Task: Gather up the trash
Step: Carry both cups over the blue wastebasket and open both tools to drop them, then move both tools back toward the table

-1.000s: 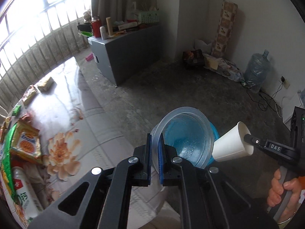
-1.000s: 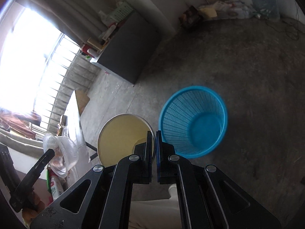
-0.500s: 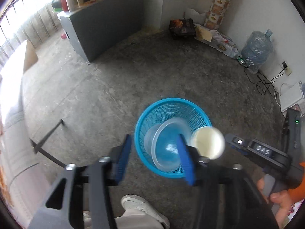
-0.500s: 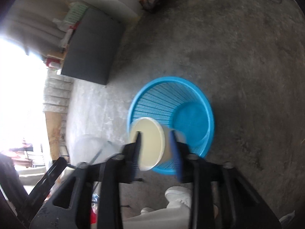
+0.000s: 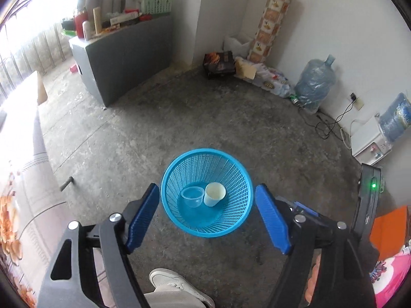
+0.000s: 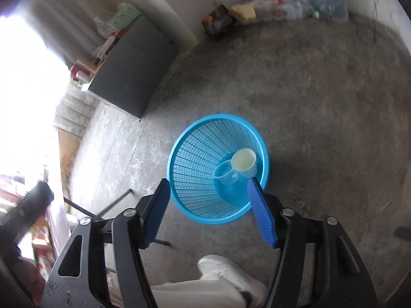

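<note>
A blue mesh basket [image 5: 205, 155] [image 6: 218, 120] stands on the concrete floor below both grippers. Inside it lie a clear plastic cup [image 5: 192, 197] [image 6: 226, 174] and a white paper cup [image 5: 214, 194] [image 6: 244, 162], side by side on the bottom. My left gripper [image 5: 206, 217] hangs above the basket with its jaws opening wide and nothing between the blue pads. My right gripper [image 6: 209, 210] is also above the basket, jaws opening, with nothing held.
A grey cabinet [image 5: 123, 56] with clutter on top stands at the back. Boxes and a water jug [image 5: 314, 84] line the far wall. A flowered table edge [image 5: 23, 205] is at the left. A white shoe [image 5: 174, 283] is near the basket.
Both grippers went from shut on their cups to open over the basket. The clear cup and the paper cup dropped and now lie inside the basket.
</note>
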Available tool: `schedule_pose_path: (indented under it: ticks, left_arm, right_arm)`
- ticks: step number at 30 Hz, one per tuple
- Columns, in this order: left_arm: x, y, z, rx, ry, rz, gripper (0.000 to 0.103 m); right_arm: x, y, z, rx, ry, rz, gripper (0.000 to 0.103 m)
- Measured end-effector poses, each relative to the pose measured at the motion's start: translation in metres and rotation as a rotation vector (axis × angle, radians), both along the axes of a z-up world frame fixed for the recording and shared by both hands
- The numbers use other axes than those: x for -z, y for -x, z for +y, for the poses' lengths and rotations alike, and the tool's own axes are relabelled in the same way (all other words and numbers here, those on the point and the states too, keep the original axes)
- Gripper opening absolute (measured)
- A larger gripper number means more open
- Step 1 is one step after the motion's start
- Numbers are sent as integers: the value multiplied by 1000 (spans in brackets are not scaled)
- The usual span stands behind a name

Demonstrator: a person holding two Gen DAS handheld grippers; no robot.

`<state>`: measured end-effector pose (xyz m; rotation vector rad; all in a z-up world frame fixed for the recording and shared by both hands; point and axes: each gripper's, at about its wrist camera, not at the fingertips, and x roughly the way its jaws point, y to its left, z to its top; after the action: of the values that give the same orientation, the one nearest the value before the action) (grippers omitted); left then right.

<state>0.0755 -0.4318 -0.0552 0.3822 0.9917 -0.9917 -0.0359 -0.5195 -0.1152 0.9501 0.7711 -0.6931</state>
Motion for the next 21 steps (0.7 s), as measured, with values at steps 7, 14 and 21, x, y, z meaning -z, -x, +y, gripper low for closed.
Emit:
schedule_pose_path:
  ticks: [7, 14, 21]
  left_arm:
    - [-43, 16, 50, -18, 69, -44, 80]
    - [-71, 12, 113, -34, 114, 12, 82]
    - [-96, 18, 179, -89, 152, -84, 97]
  right_arm:
    - [-49, -2, 38, -82, 180, 35, 85]
    - [-70, -15, 68, -123, 298, 114, 94]
    - [-91, -28, 101, -135, 456, 205, 95]
